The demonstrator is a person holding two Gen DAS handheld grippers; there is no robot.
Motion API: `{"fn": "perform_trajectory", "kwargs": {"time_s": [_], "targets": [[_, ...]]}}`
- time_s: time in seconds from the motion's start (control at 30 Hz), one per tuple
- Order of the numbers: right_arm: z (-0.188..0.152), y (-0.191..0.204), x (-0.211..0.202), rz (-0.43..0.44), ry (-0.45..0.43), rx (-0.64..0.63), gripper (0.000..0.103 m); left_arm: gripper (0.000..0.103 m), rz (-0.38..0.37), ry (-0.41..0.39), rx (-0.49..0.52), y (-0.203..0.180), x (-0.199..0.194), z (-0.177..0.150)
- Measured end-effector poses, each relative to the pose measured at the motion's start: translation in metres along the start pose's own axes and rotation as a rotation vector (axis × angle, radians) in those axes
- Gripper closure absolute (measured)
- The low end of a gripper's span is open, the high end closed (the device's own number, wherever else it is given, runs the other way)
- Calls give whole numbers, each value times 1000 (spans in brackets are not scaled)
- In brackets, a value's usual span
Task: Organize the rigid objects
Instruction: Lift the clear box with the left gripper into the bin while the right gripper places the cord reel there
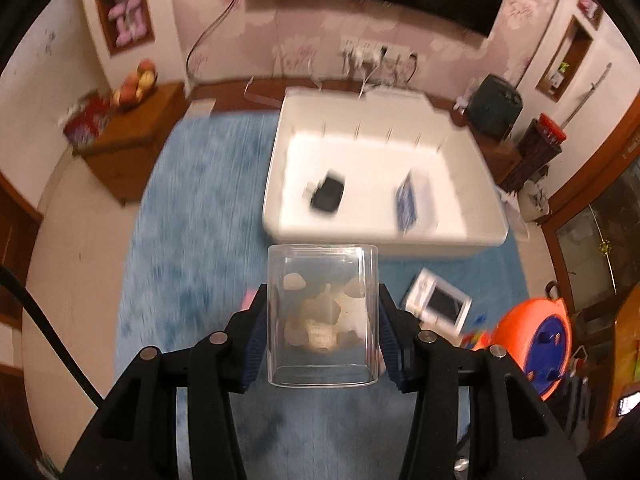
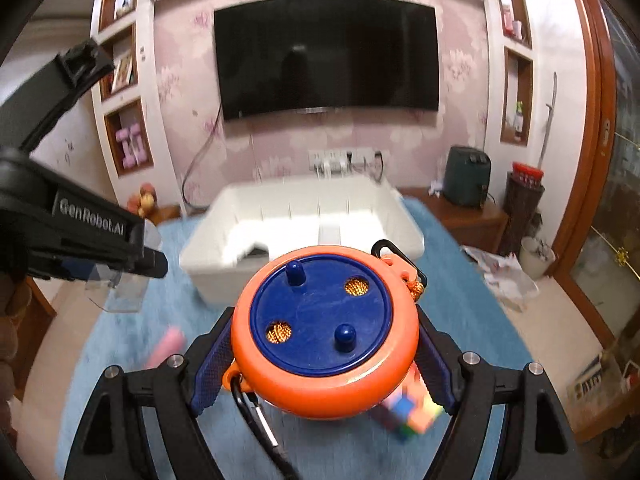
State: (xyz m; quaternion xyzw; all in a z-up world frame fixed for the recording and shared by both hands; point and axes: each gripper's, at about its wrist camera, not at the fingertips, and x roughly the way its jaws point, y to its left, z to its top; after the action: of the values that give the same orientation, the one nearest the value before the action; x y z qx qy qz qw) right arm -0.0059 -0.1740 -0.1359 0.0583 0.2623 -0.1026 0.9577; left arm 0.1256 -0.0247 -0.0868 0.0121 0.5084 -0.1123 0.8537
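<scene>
Both hands loaded, both held above the blue rug [image 1: 192,208] w/ the white bin [image 1: 276,184] ahead on the far side

Left gripper [image 1: 322,320]: jaws closed on a clear plastic box [image 1: 322,316], pads on its two long side walls, roughly mid-height. Box is rigid, thin-walled, smooth, so prob slippery and will flex or crack if squeezed hard. Pale lumps inside look loose, so likely to shift if tilted; keep it level. Light overall, I'd guess. The side-wall hold looks right, since the faces are flat and parallel

Right gripper [image 2: 324,344]: jaws closed on an orange reel [image 2: 324,336] w/ blue face, two knobs and two mesh holes. Pads sit on the rounded rim, left and right. Hard plastic, chunkier, prob heavier than the box; curved rim means it could roll or slip out of the pads, so grip across the widest part. A black carabiner [image 2: 250,404] hangs off its near-left lug and may swing and snag

In the bin: a black gadget [image 1: 328,196] and a blue-white card [image 1: 408,204]. On the rug: a white framed item [image 1: 438,304], a colour cube [image 2: 408,412] and something pink [image 2: 166,346], all blurred
</scene>
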Motion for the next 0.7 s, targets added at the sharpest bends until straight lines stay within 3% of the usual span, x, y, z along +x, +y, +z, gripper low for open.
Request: {"fn": "perform_trajectory", "kwargs": {"time_s": [0.13, 0.3, 0.37, 0.5, 0.7], "targets": [[49, -5, 18, 6, -24, 4, 22, 51, -12, -27, 30, -11, 1, 44], [104, -23, 84, 33, 68, 12, 22, 51, -19, -28, 43, -21, 30, 91], [114, -25, 108, 35, 90, -9, 21, 51, -8, -18, 49, -25, 48, 102], [124, -34, 171, 103, 218, -12, 21, 51, -1, 24, 63, -32, 97, 121], [107, -36, 240, 63, 346, -19, 21, 51, 22, 116, 78, -37, 165, 136]]}}
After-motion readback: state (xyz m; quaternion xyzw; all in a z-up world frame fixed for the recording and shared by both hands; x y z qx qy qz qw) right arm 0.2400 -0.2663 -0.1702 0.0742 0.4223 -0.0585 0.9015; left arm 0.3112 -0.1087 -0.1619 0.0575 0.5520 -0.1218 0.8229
